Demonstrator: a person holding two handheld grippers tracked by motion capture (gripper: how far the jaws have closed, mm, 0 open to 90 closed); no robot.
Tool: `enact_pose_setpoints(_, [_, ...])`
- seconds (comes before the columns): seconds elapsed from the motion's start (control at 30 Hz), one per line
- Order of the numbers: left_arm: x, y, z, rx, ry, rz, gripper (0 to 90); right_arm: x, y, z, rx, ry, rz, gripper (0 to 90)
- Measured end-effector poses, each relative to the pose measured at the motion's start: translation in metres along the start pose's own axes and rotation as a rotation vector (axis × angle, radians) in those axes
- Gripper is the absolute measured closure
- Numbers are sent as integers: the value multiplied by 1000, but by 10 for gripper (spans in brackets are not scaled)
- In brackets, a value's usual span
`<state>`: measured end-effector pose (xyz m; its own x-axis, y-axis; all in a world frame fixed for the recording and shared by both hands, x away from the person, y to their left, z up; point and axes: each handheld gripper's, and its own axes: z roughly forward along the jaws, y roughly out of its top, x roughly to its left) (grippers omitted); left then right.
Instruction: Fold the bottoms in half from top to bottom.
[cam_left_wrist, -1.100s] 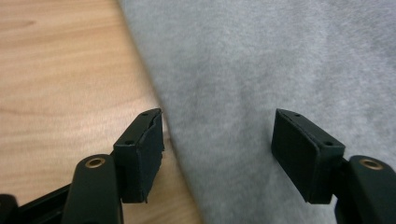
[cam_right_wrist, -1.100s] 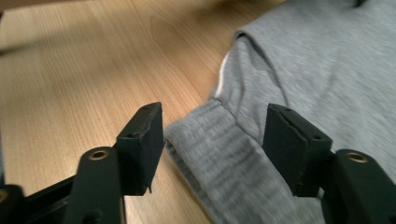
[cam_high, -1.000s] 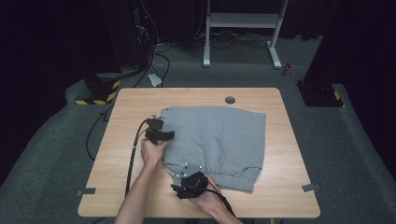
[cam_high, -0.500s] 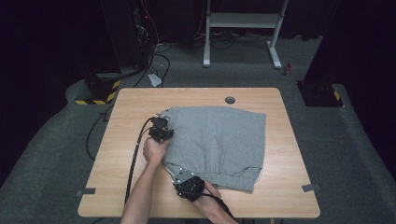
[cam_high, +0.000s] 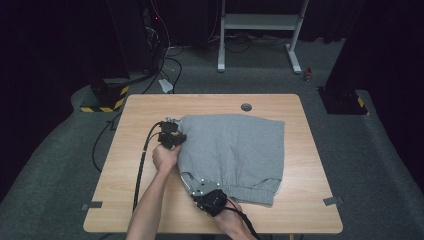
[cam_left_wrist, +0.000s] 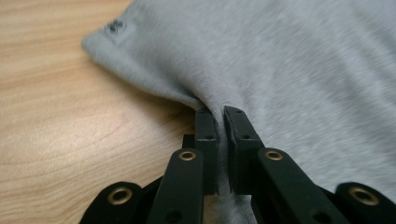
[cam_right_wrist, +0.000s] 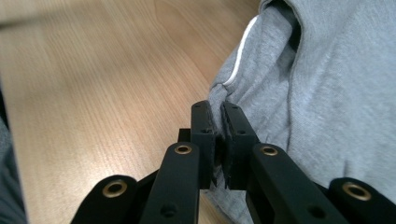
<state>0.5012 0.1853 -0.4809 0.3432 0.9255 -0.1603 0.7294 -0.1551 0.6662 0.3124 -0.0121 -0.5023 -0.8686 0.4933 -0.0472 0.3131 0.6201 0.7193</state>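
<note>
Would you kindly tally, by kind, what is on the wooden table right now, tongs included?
Grey garment: 1, folded flat
Tongs: 2, left tongs and right tongs, each shut on the garment's edge
Grommet hole in the table: 1
Total: 4

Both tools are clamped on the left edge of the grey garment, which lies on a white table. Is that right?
Not quite: the table is light wood, not white, as the high view shows. The rest holds: the left tool and the right tool are each shut on the left edge of the grey garment, with fabric pinched between the jaws.
</note>
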Motion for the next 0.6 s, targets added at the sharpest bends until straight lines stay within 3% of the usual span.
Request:
enact_pose_setpoints(0.13, [-2,6,-14,-51,-49,-8,848,-1,1,-10,-21,0,-5,848])
enact_pose_setpoints(0.27, [-3,10,-25,-83,-66,-7,849,-2,3,-21,-32,0,-8,848])
enact_pose_setpoints(0.5, [1,15,-44,-122,-86,-17,850,-2,12,-38,-47,2,-20,850])
enact_pose_setpoints(0.6, [5,17,-55,-134,-75,-11,851,-2,17,-44,-58,10,-24,851])
